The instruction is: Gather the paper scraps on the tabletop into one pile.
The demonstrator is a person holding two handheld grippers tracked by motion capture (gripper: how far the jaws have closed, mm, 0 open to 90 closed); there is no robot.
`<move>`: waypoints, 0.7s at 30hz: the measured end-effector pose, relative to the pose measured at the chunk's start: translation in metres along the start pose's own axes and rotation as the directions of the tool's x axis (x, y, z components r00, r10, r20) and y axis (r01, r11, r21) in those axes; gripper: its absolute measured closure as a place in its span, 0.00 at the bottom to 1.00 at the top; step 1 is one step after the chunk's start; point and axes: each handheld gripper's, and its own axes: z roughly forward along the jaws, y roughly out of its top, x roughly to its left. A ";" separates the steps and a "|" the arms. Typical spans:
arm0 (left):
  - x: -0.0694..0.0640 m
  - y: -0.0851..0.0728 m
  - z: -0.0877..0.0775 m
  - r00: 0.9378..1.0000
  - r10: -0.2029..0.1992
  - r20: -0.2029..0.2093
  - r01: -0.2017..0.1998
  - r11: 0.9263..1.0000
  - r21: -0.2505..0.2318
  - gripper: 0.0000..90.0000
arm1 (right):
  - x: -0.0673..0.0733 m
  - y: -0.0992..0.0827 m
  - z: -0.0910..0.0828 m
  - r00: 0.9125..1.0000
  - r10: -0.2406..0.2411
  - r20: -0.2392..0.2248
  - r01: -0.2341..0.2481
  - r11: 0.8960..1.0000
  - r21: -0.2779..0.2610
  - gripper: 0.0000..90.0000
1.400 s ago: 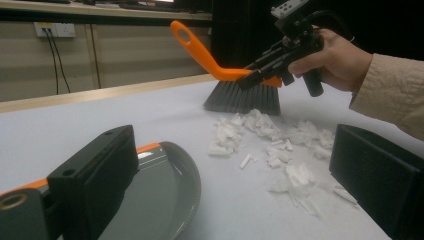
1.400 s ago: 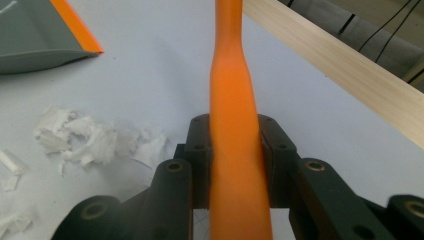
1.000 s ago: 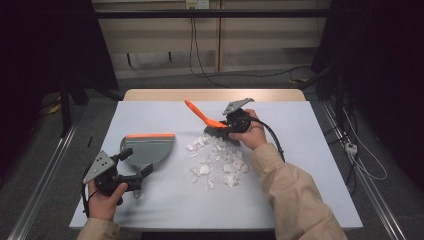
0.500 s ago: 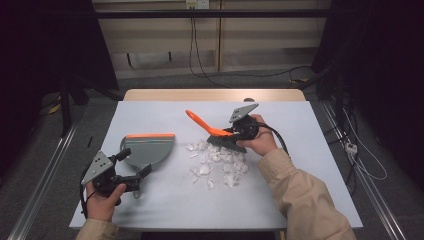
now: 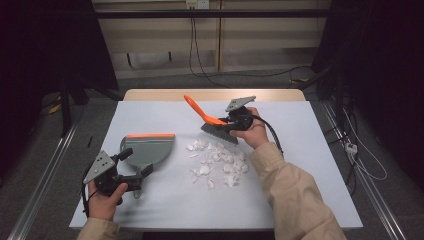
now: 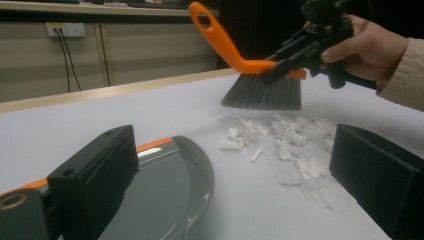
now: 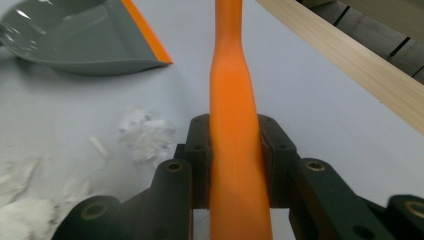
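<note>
A grey plastic dustpan with an orange lip (image 6: 170,180) lies on the pale tabletop (image 6: 150,110) between the left claw's (image 6: 235,185) spread black jaws. Beyond, the right claw (image 6: 300,47) grips an orange-handled, dark-bristled brush (image 6: 250,75) just above scattered white paper scraps (image 6: 285,142) toward the tabletop's far edge.

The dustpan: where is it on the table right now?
In the high view the dustpan lies flat at the table's left, left of the white scraps, just ahead of the left gripper.

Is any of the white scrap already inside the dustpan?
No: the grey dustpan holds nothing, and the white scraps lie on the table beside it.
</note>
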 end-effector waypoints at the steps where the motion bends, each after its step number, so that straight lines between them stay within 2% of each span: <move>1: 0.000 0.000 0.000 1.000 -0.001 0.001 0.001 1.000 0.000 0.06 | -0.001 0.001 0.004 1.000 -0.002 0.000 0.002 1.000 -0.004 0.80; 6: 0.001 0.000 -0.001 1.000 -0.005 0.000 0.005 1.000 -0.005 0.06 | 0.001 0.004 0.021 1.000 -0.002 -0.005 0.002 1.000 -0.013 0.80; 11: 0.001 0.000 -0.001 1.000 0.002 -0.009 -0.002 1.000 -0.004 0.05 | 0.007 0.004 0.030 0.998 -0.029 -0.055 0.029 1.000 -0.013 0.80; 16: 0.002 0.000 -0.001 1.000 0.001 -0.006 -0.001 1.000 -0.006 0.06 | 0.011 0.007 0.027 0.992 -0.073 -0.102 0.077 0.996 0.038 0.80; 21: 0.003 0.002 -0.001 1.000 -0.011 -0.009 0.011 1.000 -0.024 0.06 | 0.019 0.005 0.018 0.982 -0.122 -0.142 0.133 0.989 0.067 0.80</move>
